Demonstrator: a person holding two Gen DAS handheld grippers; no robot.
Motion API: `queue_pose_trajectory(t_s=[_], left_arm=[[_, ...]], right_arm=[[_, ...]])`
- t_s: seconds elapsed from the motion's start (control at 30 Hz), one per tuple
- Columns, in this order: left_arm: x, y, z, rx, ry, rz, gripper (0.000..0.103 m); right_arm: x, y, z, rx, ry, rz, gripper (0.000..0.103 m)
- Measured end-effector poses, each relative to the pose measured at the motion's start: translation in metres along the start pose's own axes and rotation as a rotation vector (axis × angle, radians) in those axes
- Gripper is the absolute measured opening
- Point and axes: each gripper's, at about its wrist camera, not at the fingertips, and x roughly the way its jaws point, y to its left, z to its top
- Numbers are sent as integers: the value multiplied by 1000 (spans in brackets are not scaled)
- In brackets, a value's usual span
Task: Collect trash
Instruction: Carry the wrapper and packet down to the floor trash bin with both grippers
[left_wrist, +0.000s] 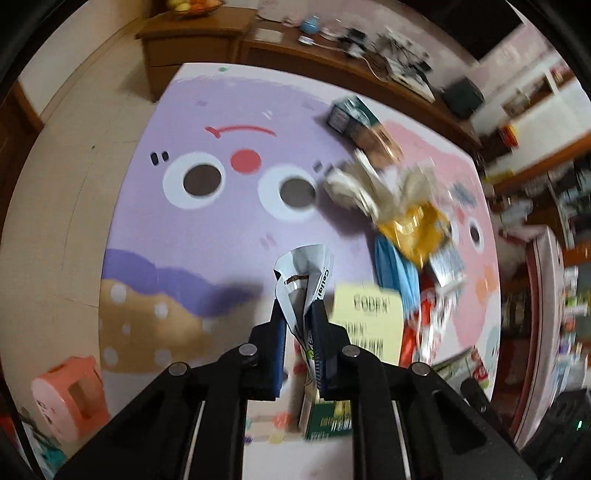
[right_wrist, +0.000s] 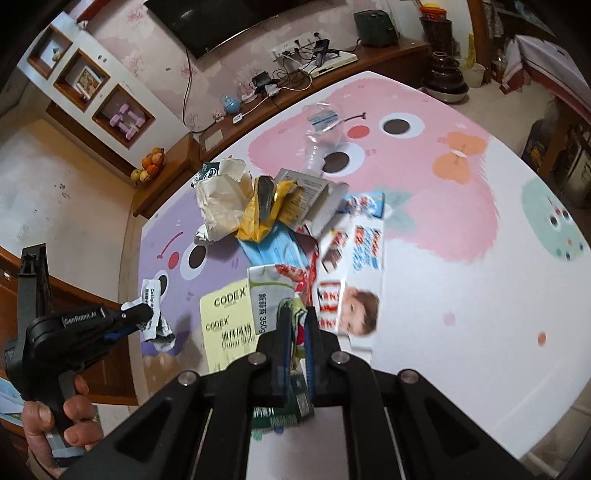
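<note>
Right now the left gripper (left_wrist: 300, 314) is pinched tight on a crumpled white wrapper (left_wrist: 308, 273), lifted above the purple part of the mat (left_wrist: 207, 229), while the right gripper (right_wrist: 297, 325) is closed on a folded green-and-white packet (right_wrist: 267, 295). Ahead of both tools, the rest of the trash sits in a loose pile (right_wrist: 273, 206): a yellow foil bag, crumpled paper, a blue face mask and a pale yellow card (right_wrist: 227, 321). This looks like mid-collection, and the next move likely calls for carrying both pieces to a bin, which is not in view.
</note>
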Motion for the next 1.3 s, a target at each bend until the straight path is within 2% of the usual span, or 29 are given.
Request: queue_pose_trajectory(t_s=[0.23, 0.47, 0.77, 0.97, 1.1, 1.3], left_arm=[[-23, -6, -55, 58, 15, -15, 11], [-45, -17, -116, 107, -12, -12, 11], [-69, -60, -220, 196, -54, -18, 11], [-65, -91, -303, 266, -38, -2, 11], [-56, -105, -345, 300, -17, 17, 11], [-30, -117, -390, 375, 38, 68, 11]], right_arm=[[-20, -28, -40, 16, 38, 39, 6], [-43, -56, -76, -9, 69, 72, 6], [-99, -94, -131, -75, 73, 111, 6], [-132, -126, -172, -128, 81, 127, 6], [-146, -147, -199, -137, 102, 136, 6], [-147, -178, -231, -100, 134, 138, 6]])
